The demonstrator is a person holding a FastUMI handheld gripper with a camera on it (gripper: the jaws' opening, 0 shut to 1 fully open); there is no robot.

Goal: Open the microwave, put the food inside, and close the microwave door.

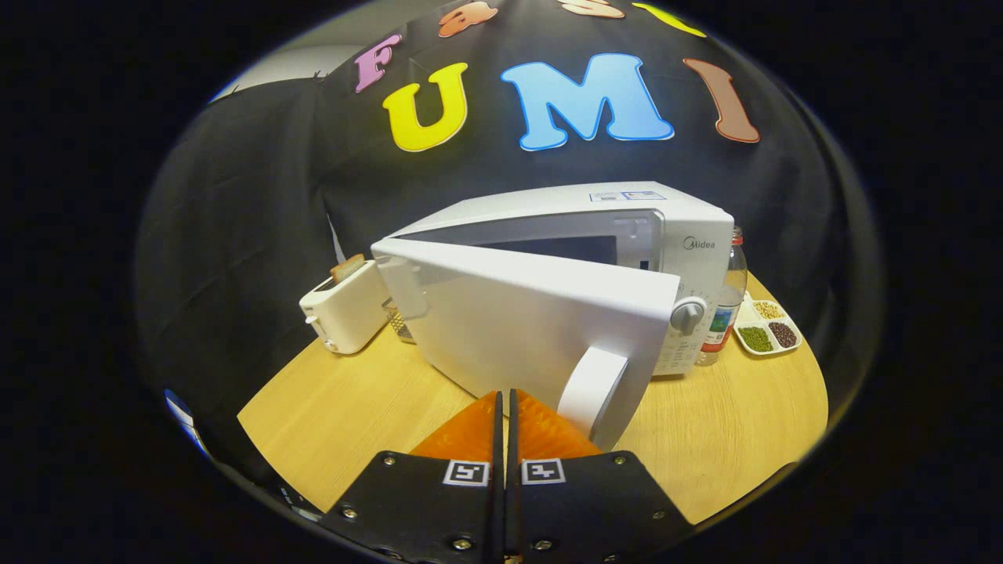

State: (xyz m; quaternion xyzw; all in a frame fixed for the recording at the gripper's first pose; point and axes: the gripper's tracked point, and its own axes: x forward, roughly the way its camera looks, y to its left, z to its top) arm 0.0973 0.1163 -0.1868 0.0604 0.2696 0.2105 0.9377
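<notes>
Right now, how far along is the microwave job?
Done: the microwave door stands partly open. In hand: nothing; the gripper is shut and empty, its tips just short of the door, beside the door handle. Left: whether food is inside cannot be told, so loading it if needed, then closing the door.

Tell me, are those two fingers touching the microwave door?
Cannot tell. In the gripper view the gripper, its fingers closed together, sits right at the door beside the handle, but neither contact nor a gap shows plainly.
</notes>
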